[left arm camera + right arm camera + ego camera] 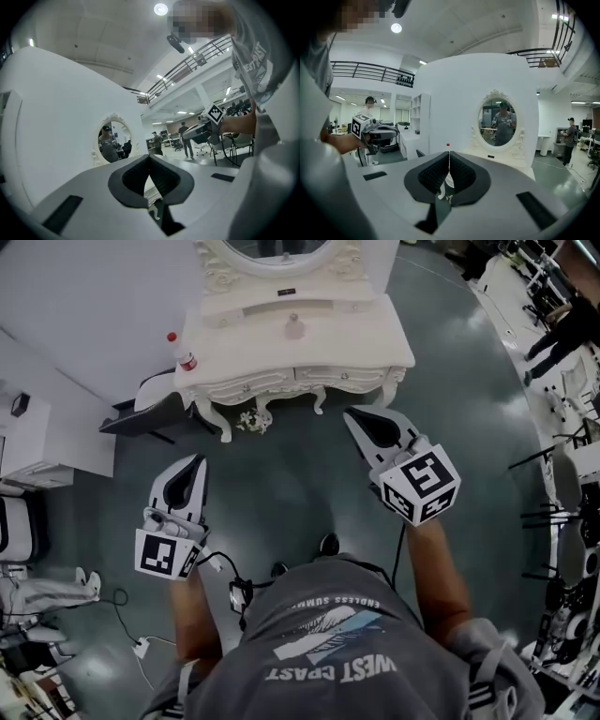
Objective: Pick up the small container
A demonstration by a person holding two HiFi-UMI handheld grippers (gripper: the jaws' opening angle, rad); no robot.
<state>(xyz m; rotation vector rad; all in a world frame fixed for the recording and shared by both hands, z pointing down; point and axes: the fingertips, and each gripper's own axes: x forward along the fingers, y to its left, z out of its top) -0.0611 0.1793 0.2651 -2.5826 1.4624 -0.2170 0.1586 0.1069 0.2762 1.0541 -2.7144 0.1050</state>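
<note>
Closest to me, I hold both tools low over the dark floor, just short of the dressing table. My left gripper point(198, 461) has its jaws pressed together at the tips, with nothing between them. My right gripper point(350, 414) is likewise closed tight and empty, and it sits nearer the table's front edge than the left one does. Beyond them stands the white dressing table point(366, 338). A clear bottle point(187, 359) with a red cap stands at the left edge of its top, near the front corner. The small container point(294, 327), pale with a little knob on top, sits near the middle of the top, toward the back edge. It is just in front of the base of the oval mirror point(281, 249). Both grippers are well apart from it.
</note>
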